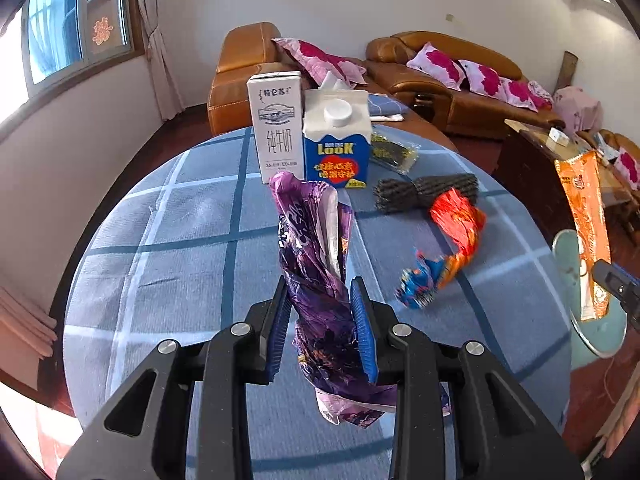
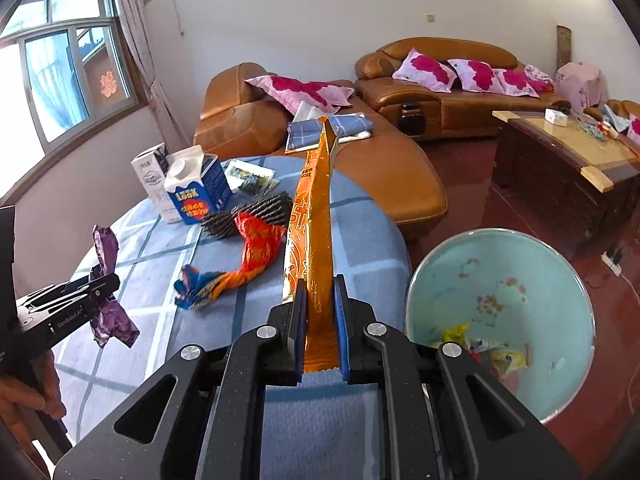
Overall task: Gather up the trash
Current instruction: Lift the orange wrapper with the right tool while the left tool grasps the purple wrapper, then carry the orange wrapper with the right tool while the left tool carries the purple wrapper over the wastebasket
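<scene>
The purple wrapper (image 1: 320,280) is pinched between the blue pads of the left claw (image 1: 324,320), whose two sides are closed most of the way onto the crumpled foil; the wrapper rises above the pads and hangs below them, held over the desk (image 1: 160,240) with its blue checked cloth. The orange wrapper (image 2: 314,240) is clamped in the right claw (image 2: 320,320), whose sides are drawn in tight on the flat strip, so that the strip stands up edge-on from the pads, above the desk's near edge. Just beside that edge, on the right and lower down, stands the pale green bin (image 2: 500,280), with a few yellow and white scraps lying at its bottom. On the desk beyond the purple wrapper lies a twisted red and blue wrapper (image 1: 444,248), apart from both claws. Behind it lies a dark bundle (image 1: 424,192), and further back on the desk stand a blue carton (image 1: 336,148) with a white cap and a white milk carton (image 1: 276,128), touching side by side, with a clear packet (image 1: 394,152) to the right of the blue carton.
</scene>
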Demonstrator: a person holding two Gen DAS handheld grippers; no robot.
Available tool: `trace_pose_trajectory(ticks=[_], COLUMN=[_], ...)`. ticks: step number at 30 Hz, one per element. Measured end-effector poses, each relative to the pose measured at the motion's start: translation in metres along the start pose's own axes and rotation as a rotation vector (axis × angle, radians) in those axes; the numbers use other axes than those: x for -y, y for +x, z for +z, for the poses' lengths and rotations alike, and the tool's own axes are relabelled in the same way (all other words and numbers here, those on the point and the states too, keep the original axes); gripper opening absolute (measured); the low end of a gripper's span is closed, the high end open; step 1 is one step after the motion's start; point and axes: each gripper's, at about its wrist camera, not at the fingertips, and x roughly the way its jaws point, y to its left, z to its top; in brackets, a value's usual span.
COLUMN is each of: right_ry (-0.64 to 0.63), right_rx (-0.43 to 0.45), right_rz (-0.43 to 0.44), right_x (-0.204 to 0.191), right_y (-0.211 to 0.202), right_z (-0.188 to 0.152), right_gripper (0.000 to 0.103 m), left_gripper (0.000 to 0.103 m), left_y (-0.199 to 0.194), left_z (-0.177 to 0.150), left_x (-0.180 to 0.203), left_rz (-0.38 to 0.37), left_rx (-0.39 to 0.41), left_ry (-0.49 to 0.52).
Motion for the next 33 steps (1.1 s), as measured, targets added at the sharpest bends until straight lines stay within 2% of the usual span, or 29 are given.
trace_pose_trajectory(ticks=[18,33], right_ry=[-0.029,-0.003], right_rx=[0.015,0.049], right_rz=[-0.01,-0.081], right_x=[-0.001,0.026], right_y=[-0.038,-0.063], right_z=[-0.022,-0.033], right_gripper=[0.013,0.013], left_gripper=[0.031,0.031], left_y=[-0.047,-0.07], left_z=[-0.017,-0.022], left_x=[0.042,0.084], left_rz=[0.01,-0.041], left_rx=[0.052,0.09], left_ry=[0.121,0.188])
